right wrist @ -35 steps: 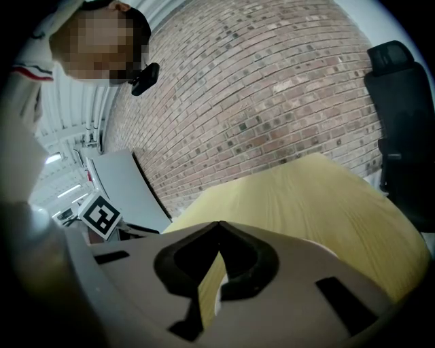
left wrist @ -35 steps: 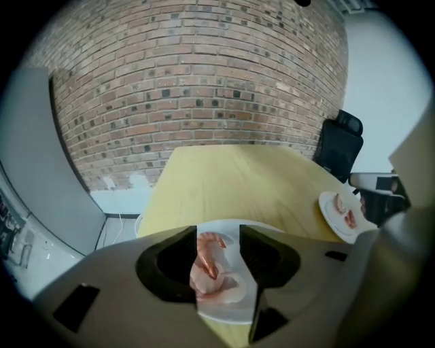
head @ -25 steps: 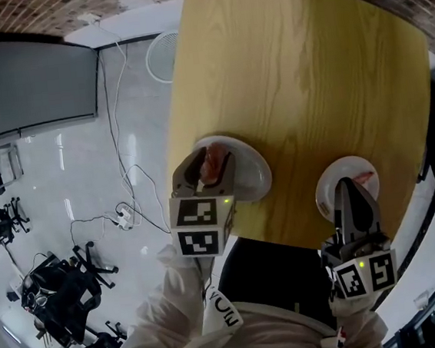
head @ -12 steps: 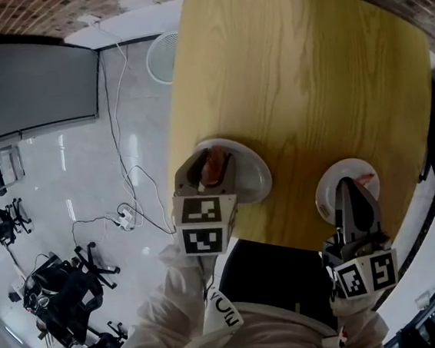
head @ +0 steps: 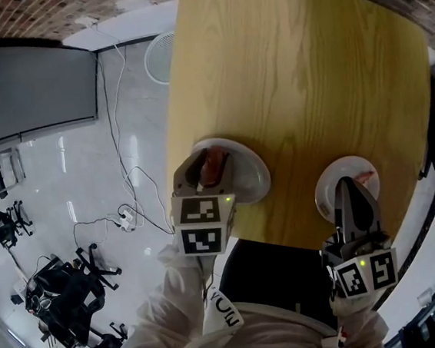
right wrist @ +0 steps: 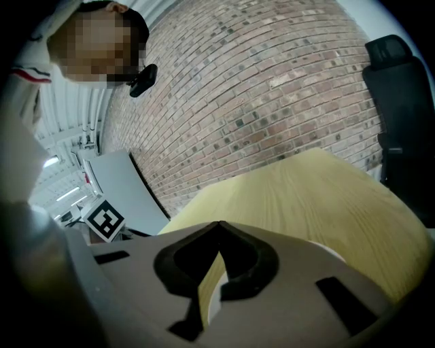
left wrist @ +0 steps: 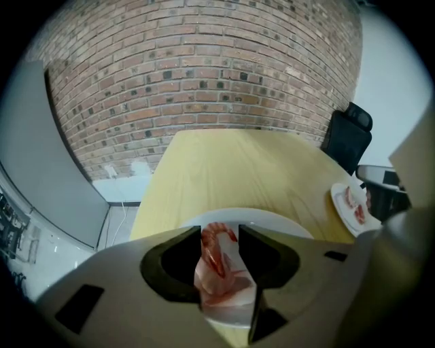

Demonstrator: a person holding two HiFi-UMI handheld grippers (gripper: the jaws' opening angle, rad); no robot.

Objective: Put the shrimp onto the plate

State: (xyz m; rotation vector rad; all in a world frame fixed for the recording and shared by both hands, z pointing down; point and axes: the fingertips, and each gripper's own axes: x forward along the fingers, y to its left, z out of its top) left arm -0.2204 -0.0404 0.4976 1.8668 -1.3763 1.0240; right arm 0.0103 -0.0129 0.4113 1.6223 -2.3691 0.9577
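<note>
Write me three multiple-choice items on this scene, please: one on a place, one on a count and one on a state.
1. The right gripper hangs over:
A) the small plate
B) a black chair
C) the floor

2. How many white plates are on the table?
A) one
B) two
C) four

3. The right gripper's jaws are:
A) wide apart
B) closed on a shrimp
C) together, with nothing between them

Answers:
1 A: in the head view its tips lie over the small plate.
2 B: a large plate and the small plate are the only ones there.
3 C: the right gripper view shows the tips meeting, with nothing clamped.
</note>
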